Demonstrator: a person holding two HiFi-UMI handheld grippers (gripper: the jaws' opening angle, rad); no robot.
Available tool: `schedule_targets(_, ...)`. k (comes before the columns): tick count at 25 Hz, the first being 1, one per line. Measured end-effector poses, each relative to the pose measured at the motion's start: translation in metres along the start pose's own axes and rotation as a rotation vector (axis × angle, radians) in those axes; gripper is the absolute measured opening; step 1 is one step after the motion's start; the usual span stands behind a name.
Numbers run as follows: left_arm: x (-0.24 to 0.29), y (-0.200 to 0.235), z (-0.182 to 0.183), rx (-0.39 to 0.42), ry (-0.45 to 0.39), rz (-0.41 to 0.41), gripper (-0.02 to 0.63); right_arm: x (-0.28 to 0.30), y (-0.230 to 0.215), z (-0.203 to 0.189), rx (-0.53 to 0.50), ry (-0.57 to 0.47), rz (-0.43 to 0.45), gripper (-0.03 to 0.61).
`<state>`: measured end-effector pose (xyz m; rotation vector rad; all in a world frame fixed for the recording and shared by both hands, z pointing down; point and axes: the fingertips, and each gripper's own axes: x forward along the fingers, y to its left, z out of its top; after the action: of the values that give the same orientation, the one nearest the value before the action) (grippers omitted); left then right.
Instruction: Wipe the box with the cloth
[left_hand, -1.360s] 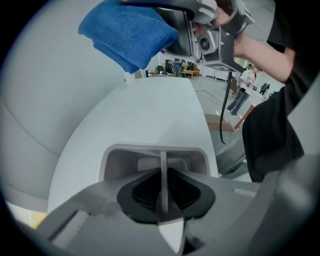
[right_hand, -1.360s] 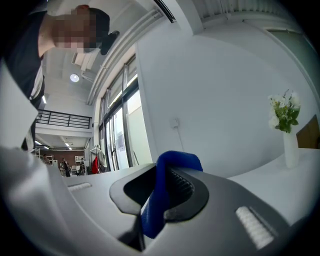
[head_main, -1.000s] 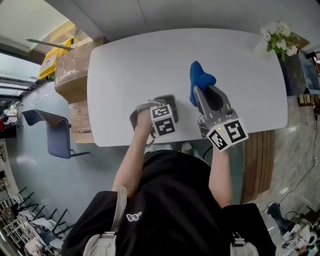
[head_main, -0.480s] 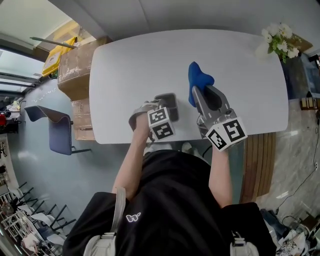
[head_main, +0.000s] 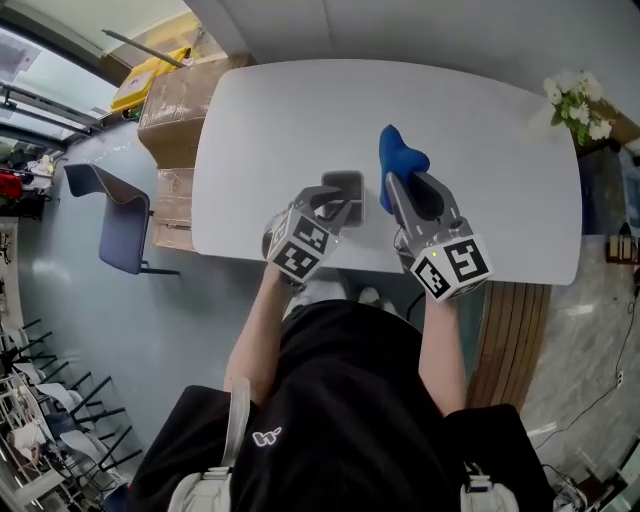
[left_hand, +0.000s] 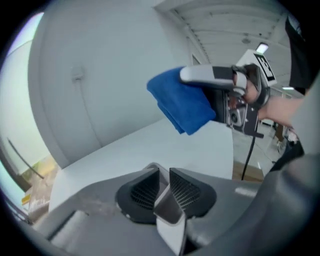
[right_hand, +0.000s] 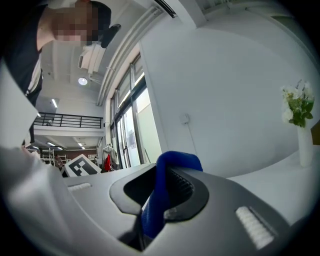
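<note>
left tool (head_main: 335, 205) clamped on an edge of the box (head_main: 345, 185), right tool (head_main: 405, 190) clamped on the cloth (head_main: 398, 160)
box is over the worktop (head_main: 300, 110) near its front edge, just left of the cloth and not touching it; its long side seems to run away from the person.

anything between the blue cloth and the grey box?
Nothing: head view shows only bare white table between the blue folded cloth and the small grey box.
</note>
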<state>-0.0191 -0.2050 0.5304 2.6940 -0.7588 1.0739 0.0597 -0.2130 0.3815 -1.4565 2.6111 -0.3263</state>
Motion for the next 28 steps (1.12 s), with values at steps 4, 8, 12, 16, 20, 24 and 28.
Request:
schedule_targets(4,-0.025,0.001,0.019,-0.126,-0.138,0.074,0.051,-0.008,0.012,-0.002,-0.013,0.013,0.023,0.054)
schedule_targets(8,-0.049,-0.001,0.035,-0.188,-0.230,0.156,0.002,-0.016,0.023,0.001,-0.029,0.016,0.037,0.054)
schedule_targets(12,-0.071,-0.007,0.058,-0.227,-0.318,0.220,0.002,-0.026,0.031,0.003,-0.044,0.016,0.035,0.054)
schedule_targets(16,-0.090,-0.010,0.071,-0.251,-0.407,0.303,0.002,-0.034,0.038,0.005,-0.060,0.015,0.025,0.054)
schedule_targets(20,-0.109,-0.013,0.082,-0.282,-0.473,0.378,0.002,-0.044,0.043,0.008,-0.070,0.009,0.008,0.054)
schedule_targets(24,-0.128,-0.014,0.092,-0.333,-0.552,0.444,0.002,-0.052,0.045,0.012,-0.076,0.003,-0.018,0.052)
schedule_targets(28,-0.140,-0.015,0.092,-0.355,-0.596,0.496,0.002,-0.057,0.048,0.012,-0.092,0.001,-0.056,0.052)
